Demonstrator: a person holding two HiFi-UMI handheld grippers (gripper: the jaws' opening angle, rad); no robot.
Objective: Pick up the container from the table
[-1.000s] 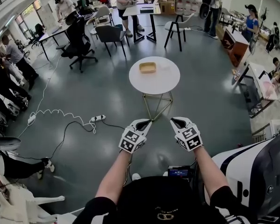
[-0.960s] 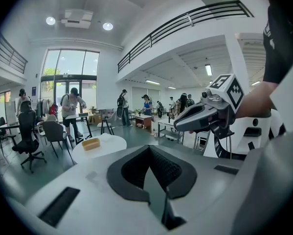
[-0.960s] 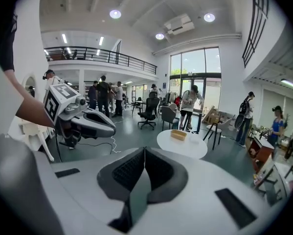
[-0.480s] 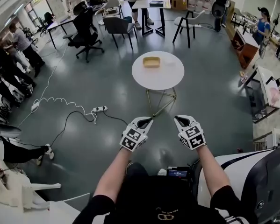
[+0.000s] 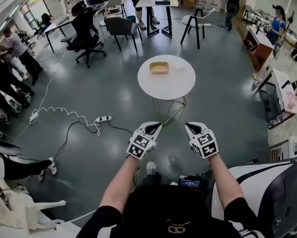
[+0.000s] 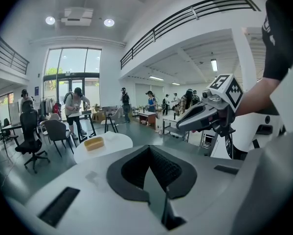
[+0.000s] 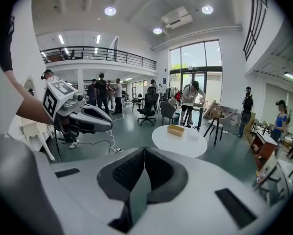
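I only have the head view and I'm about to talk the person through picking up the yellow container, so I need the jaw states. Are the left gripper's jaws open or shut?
Observer: Shut. In the left gripper view, the left gripper has its jaws pressed together with nothing between them.
Operator: And the right one? From above I can't see between its jaws.
Observer: Also shut. The right gripper view shows the right gripper with its jaws meeting along one seam, holding nothing.
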